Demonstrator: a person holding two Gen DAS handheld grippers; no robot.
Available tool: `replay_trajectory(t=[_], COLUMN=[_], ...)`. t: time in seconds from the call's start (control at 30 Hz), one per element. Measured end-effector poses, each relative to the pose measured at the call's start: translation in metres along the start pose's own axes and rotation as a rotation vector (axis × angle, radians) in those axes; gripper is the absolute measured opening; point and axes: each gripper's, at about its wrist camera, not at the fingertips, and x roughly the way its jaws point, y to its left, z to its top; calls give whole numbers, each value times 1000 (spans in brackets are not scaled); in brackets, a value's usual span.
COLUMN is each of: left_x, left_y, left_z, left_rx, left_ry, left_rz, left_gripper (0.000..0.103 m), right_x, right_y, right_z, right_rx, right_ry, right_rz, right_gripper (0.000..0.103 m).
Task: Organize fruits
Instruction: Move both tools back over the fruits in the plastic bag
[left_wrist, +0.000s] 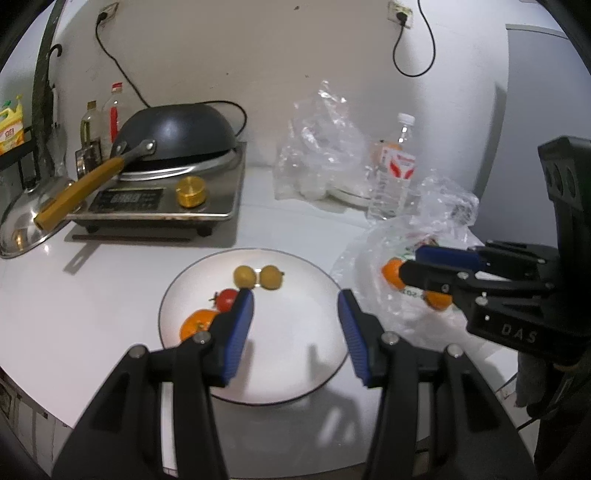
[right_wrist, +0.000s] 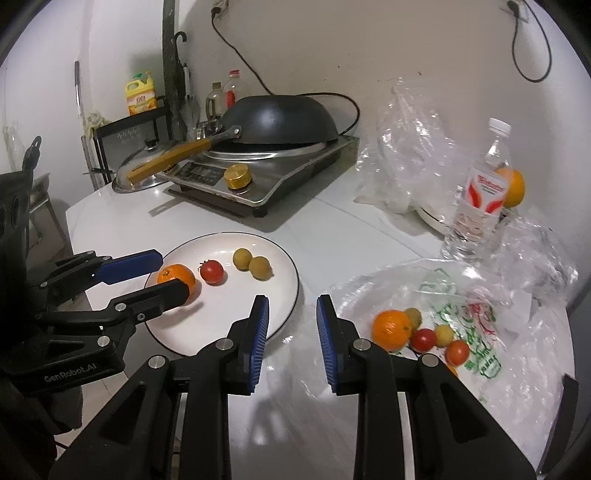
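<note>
- Left tool (left_wrist: 295, 295) is spread and empty over the plate (left_wrist: 192, 269); right tool (right_wrist: 291, 301) stands narrowly apart, also empty, between plate and bag (right_wrist: 517, 369).
- Four fruits lie on the plate; more wait in the bag.
- Next pick probably: widen the right tool, straddle the orange (right_wrist: 391, 328), and avoid pinching plastic.
- Only the right view shows the bag's tomatoes (right_wrist: 423, 339); the left view's are hidden.

orange (left_wrist: 194, 326): partly hidden by left tool (left_wrist: 295, 332) | bottle label (right_wrist: 482, 195): print too blurred to be read
</note>
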Motion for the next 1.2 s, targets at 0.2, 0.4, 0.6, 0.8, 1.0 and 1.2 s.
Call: replay_trajectory(t=[0.2,0.4,0.6,0.8,1.0,1.2], left_x=[-3,-4,-2,5,14,30], left_y=[-18,-40,-61,-81,-96,-107], left_z=[1,1,2,2,2,-3], left_rx=[19,54,83,118,139,164], left_ry=[0,4,15,30,42,63], left_rz=[-10,-29,-42,-54,-64,-65], left_gripper=[49,49,49,49,49,49], right_x=[-14,-29,-38,-45,-48,-41], right_y=[-10,-25,-41,-60,-77,-96], right_z=[-7,-18,-28,-40,-49,-59], right_rx=[14,39,65,97,125,157], right_ry=[-11,-20,-27,-30,-27,-10], right_rz=[-11,-27,-41,-55,-66,-75], right_gripper=[28,28,29,29,29,29])
